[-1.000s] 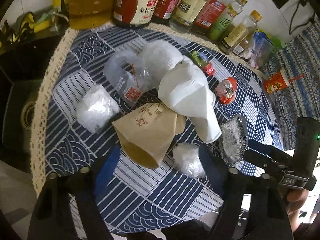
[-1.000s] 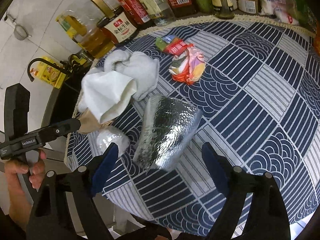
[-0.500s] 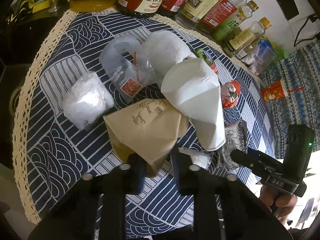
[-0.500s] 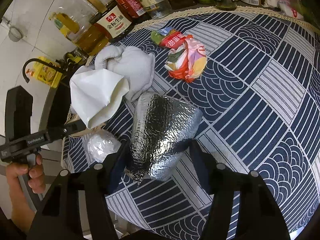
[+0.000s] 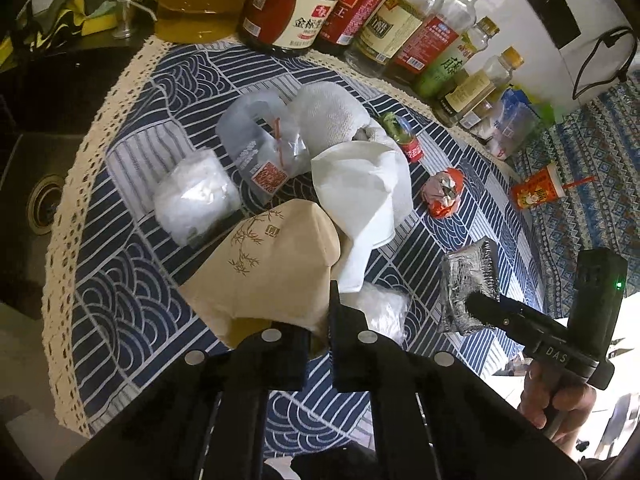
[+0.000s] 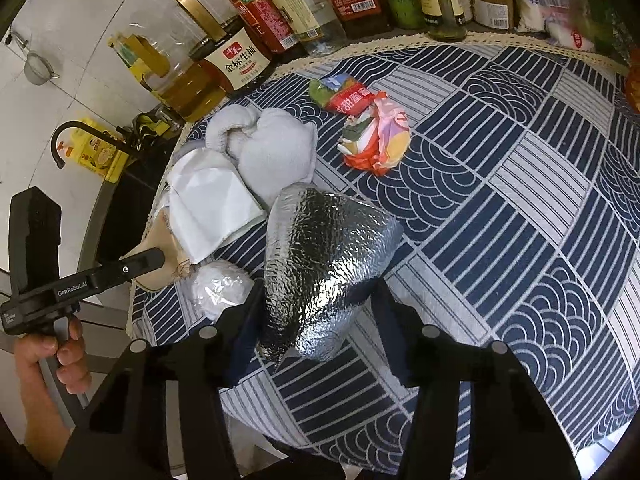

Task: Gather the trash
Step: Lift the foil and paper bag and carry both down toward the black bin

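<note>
At the near edge of the table [image 5: 132,280], the left claw [image 5: 318,320] pinches a brown paper bag [image 5: 272,264]. Beside it, the right claw [image 6: 316,312] clamps a crumpled silver foil bag [image 6: 324,256].

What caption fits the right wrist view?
Right gripper closed around silver foil bag on the patterned tablecloth.

wall [image 6: 80,12]: white tile | sink [image 5: 44,168]: dark | tablecloth [image 6: 520,200]: navy patterned
</note>
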